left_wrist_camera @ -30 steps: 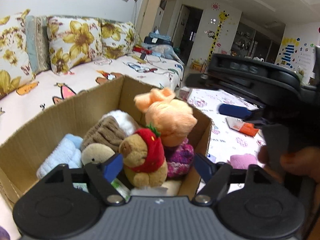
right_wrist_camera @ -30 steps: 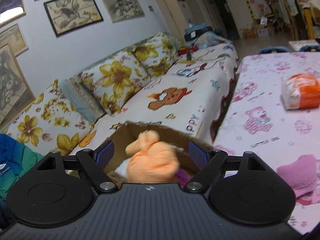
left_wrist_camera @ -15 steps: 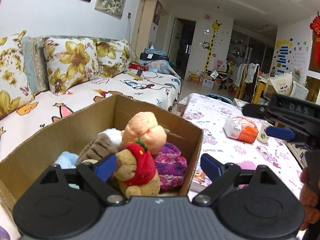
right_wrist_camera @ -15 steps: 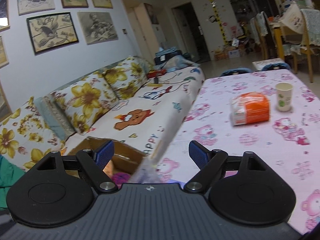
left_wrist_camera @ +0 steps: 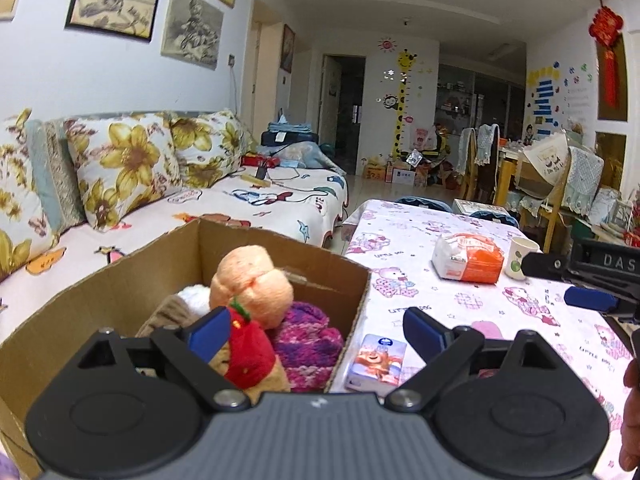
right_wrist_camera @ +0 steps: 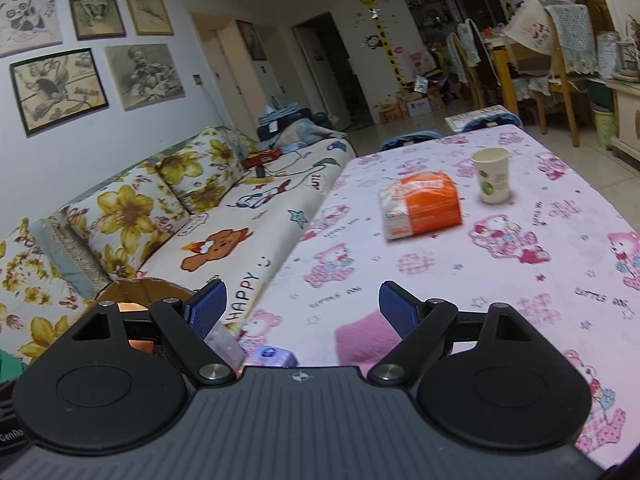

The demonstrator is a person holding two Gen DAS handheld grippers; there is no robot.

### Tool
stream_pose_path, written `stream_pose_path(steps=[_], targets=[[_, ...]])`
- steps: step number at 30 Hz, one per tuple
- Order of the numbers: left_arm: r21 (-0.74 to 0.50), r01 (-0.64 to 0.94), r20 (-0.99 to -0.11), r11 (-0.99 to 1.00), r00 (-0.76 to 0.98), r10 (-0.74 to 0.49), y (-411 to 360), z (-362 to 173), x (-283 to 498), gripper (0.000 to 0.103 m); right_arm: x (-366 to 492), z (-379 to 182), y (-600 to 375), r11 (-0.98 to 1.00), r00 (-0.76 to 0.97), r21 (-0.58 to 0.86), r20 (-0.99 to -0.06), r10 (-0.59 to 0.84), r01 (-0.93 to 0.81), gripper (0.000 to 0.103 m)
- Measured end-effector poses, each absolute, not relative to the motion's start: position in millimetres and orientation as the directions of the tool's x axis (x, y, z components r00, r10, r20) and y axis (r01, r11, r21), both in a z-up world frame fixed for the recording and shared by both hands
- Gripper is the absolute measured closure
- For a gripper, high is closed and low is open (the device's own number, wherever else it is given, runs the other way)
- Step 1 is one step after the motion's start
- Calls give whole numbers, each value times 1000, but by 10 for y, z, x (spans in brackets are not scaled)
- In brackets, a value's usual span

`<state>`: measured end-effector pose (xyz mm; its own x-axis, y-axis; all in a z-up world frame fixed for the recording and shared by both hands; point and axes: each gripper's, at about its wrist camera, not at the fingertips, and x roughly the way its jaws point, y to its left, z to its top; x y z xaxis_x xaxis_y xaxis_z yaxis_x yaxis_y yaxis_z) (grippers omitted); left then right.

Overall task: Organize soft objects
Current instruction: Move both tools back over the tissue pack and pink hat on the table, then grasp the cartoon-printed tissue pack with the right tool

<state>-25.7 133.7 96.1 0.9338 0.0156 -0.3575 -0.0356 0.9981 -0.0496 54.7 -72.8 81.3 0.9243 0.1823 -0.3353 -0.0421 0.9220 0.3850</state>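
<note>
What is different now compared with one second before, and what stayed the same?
The right gripper, empty and open, swung from above the cardboard box to over the table, towards the pink cloth. The orange plush it hovered over has settled among the toys. The left gripper has just been opening, with nothing between its jaws. The orange packet and paper cup stayed in place.

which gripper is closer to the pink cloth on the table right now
Right. The right gripper hangs just above the pink cloth, fingers open. The left gripper sits over by the cardboard box, cloth off to its right.
</note>
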Motion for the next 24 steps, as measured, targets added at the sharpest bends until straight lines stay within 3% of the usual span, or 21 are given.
stream_pose_path(steps=[8, 17, 24], targets=[[1, -25, -319, 1000, 947, 23, 1173, 963, -284, 10, 604, 700, -731, 925, 912, 379, -368, 179, -28, 0], [-33, -68, -304, 997, 951, 55, 1295, 978, -270, 8, 1006, 447, -83, 911, 796, 125, -451, 404, -392, 0], [-18, -55, -297, 998, 954, 47, 1306, 981, -263, 8, 1531, 366, 268, 834, 711, 6, -520, 474, -552, 0]])
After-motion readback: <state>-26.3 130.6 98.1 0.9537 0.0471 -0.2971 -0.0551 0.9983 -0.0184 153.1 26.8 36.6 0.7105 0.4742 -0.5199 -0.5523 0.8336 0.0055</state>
